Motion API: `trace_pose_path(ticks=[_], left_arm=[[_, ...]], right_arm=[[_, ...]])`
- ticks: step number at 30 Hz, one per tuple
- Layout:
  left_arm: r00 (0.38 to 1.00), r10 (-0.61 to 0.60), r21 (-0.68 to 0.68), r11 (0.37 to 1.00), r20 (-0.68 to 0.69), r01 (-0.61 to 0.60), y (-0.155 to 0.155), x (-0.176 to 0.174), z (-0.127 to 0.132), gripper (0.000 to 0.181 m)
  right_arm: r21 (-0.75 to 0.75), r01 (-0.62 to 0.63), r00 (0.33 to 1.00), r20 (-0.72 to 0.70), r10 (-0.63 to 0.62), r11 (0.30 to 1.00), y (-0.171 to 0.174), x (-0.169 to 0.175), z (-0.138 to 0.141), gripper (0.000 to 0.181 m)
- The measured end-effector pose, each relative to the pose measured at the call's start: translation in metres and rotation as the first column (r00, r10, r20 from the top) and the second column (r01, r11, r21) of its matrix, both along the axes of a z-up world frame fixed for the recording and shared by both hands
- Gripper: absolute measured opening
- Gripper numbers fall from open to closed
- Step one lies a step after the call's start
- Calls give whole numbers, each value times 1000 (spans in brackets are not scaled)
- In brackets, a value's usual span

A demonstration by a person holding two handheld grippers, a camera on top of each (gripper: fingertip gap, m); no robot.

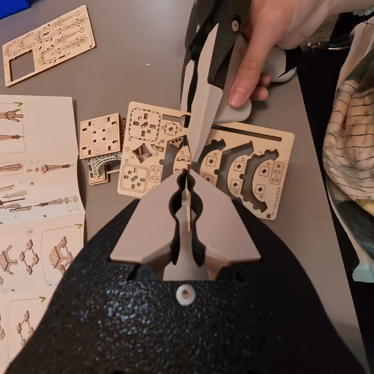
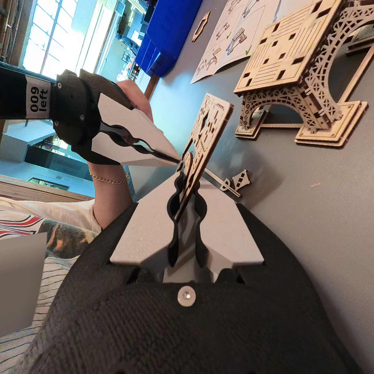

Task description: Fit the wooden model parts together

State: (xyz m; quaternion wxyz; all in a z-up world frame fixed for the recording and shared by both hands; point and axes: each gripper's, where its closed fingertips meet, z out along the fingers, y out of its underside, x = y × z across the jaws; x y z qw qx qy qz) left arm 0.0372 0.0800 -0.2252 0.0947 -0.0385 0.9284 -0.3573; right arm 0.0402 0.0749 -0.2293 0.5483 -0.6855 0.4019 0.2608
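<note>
My right gripper [image 2: 187,178] is shut on the edge of a laser-cut wooden part sheet [image 2: 214,121] and holds it tilted above the grey table. In the left wrist view the sheet [image 1: 126,159] faces me, with several curved parts and cut-outs, and the right gripper [image 1: 191,159] reaches down across it. My left gripper [image 1: 186,171] is shut on a small thin wooden part [image 1: 188,204], seen edge-on between its fingers. Its tips [image 2: 178,160] touch a rounded part [image 2: 188,162] in the sheet.
A partly built lattice tower base [image 1: 101,141] stands left of the sheet; it also shows in the right wrist view [image 2: 293,66]. Instruction pages [image 1: 36,162] lie at the left, another part sheet [image 1: 48,44] at the far left. Small loose parts [image 2: 234,183] lie nearby. The table edge [image 1: 315,162] is at the right. The grippers are tip to tip, or close to it.
</note>
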Motion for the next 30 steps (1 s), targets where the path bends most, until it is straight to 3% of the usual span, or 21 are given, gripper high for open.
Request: trace_pose_path(ticks=[12,14,18,25,27,30], left_arm=[[994,72,59,996,-85,-68,-1,-9,-8,26],[972,142,46,990,-185,-136,-4,-14,-7,40],[881,294,26,951,-372,-307,-9,-14,-2,44],[793,387,45,908,-470,-416,-13,-17,0,52],[781,421,59,893,-461,-447,-10,-13,-1,42],[770,435,65,885,-467,-460,-11,-12,-2,44]], right_arm=[[-14,3,1000,-9,-3,1000,0,1,-3,5],[-15,5,1000,-10,-5,1000,0,1,-3,5],[-15,4,1000,-9,-4,1000,0,1,-3,5],[-21,-2,1000,-9,2,1000,0,0,-3,5],[-20,-1,1000,-8,1,1000,1,0,-3,5],[-22,1,1000,-10,-2,1000,1,0,-4,5]])
